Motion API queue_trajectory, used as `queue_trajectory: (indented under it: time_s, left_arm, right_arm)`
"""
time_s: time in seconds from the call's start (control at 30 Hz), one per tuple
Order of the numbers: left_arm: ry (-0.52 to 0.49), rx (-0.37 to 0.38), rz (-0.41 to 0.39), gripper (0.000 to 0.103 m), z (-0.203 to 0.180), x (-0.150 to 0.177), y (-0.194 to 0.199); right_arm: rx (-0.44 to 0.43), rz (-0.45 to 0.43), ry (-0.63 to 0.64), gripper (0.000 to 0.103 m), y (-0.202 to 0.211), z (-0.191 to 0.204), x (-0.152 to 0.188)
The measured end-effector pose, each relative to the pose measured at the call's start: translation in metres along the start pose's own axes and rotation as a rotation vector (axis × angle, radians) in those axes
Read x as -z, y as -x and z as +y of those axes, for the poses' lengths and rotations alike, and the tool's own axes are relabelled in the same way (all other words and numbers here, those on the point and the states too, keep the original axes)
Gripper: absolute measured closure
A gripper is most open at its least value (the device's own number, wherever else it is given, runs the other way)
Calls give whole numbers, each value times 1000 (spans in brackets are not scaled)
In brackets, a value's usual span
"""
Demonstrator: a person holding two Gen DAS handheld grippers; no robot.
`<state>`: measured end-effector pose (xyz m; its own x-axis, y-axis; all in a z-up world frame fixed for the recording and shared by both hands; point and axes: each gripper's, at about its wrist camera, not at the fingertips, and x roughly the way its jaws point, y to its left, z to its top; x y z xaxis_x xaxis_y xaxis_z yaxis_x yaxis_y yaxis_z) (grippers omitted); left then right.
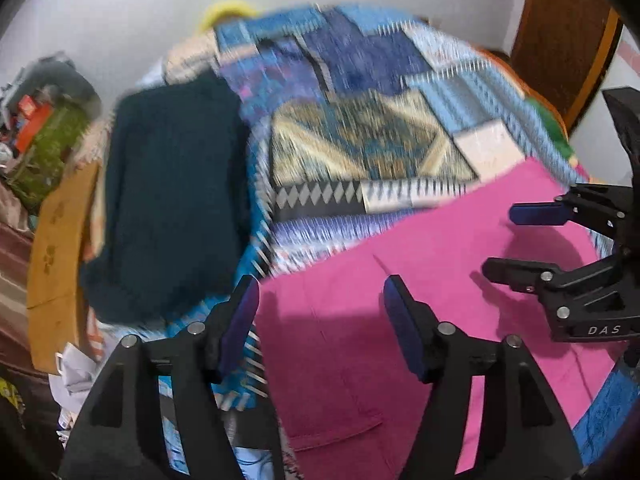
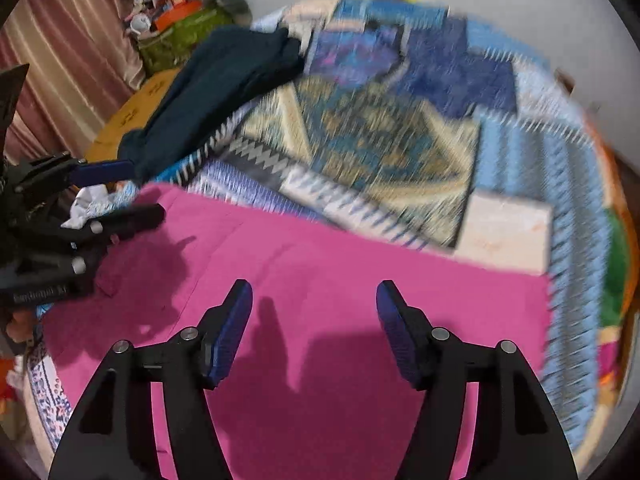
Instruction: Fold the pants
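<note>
Pink pants lie flat on the patchwork bedspread on the bed, near edge, spread roughly side to side. A back pocket seam shows low in the left wrist view, so the waist end is likely on the left side; blur makes that uncertain.

Left gripper: jaws wide apart, holding nothing, hovering over the left edge of the pants where pink meets bedspread. Right gripper: also wide open and empty, above the middle of the pants. Each one shows in the other's camera, so they're near each other over the same garment.

Both views are motion-blurred, so grasp detail is rough.

Judgement: step in hand is picking grasp points for a fold; nothing pinched yet.

How to do it well:
- Take both corners of one short end, one gripper per corner, pads flat to the cloth.
- Pinch only pants fabric. The bedspread is right under it and will come up too if the lower pad digs in.
- Lift both sides level, carry over to the opposite end, match edges before release.
- Keep clear of the dark blue garment lying beside the pants on the left.
</note>
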<state>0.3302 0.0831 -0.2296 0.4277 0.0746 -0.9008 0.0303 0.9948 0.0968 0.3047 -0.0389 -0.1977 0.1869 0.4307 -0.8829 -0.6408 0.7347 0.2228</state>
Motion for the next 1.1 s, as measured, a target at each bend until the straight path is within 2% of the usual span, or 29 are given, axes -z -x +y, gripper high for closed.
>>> queue_trajectory:
  time_s: [0.03,0.1,0.17,0.23,0.53,0.7,0.83,0.93,1.1]
  left_arm:
    - [-7,-4,36,38,0,4,-10]
    - [-2,-39,56,38,0,11,-19]
    - [-2,-40,57,35,3,16,-21]
    - [-4,-55,44,33,5,19,-16]
    - [0,-45,37,32,12,47,8]
    - [-10,-91,-5,31,8,67,30]
    - [-5,-110,-18,28,8,81,42]
    - [6,-124,-44,21,9,94,51]
    - [49,-101,-61,21,16,106,63]
  right_arm:
    - [-21,44,-18,42,-9,-1,4]
    - [-47,129,-17,42,-22,-2,11]
    - [-36,101,40,35,-17,1,17]
    - [-40,99,38,32,-12,0,24]
    - [22,76,28,30,20,-10,64]
    - [59,54,2,30,41,-15,88]
    - [92,27,-32,29,51,-17,102]
    - [87,13,-71,29,58,-19,112]
    - [109,-11,-88,29,69,-15,123]
